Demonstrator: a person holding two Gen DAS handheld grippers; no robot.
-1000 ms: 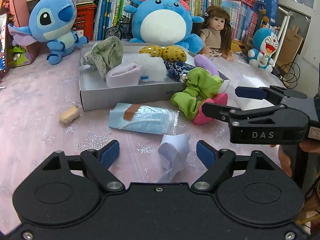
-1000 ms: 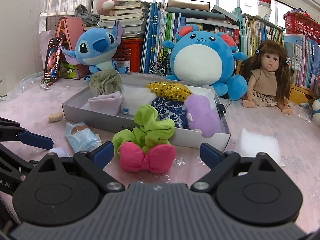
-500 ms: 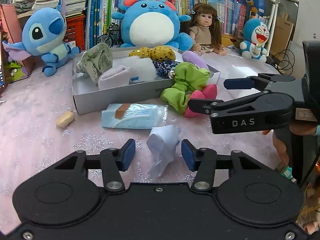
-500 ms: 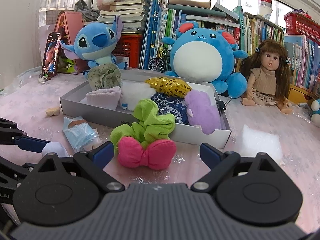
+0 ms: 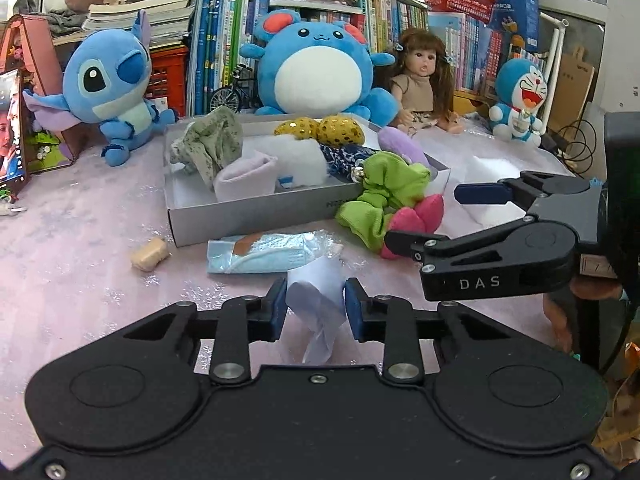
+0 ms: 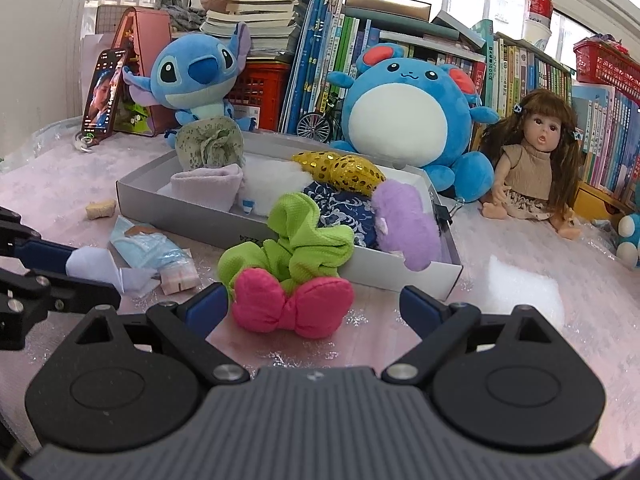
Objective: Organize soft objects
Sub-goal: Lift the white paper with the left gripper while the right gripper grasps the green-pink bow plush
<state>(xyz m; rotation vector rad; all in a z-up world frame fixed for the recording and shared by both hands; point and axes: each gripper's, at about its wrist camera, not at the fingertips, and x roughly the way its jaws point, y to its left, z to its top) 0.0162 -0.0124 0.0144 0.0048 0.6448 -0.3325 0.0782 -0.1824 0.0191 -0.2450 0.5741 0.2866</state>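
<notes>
My left gripper (image 5: 315, 307) is shut on a pale lavender cloth (image 5: 318, 304), which also shows at the left of the right wrist view (image 6: 96, 266). My right gripper (image 6: 314, 305) is open, its jaws either side of a pink bow (image 6: 292, 306) lying on the table against a green scrunchie (image 6: 296, 242). The scrunchie drapes over the front wall of a grey box (image 6: 180, 216) that holds several soft items: a grey-green cloth (image 6: 210, 142), a gold sequin piece (image 6: 340, 168), a purple plush (image 6: 404, 226).
A blue packet in clear plastic (image 5: 276, 252) and a small tan piece (image 5: 150, 254) lie on the pink table in front of the box. Plush toys (image 5: 320, 68), a doll (image 5: 418, 80) and books stand behind. A white foam block (image 6: 520, 288) lies at the right.
My left gripper has closed on the lavender cloth and lifted it slightly. My right gripper has moved closer to the pink bow and stays open.
</notes>
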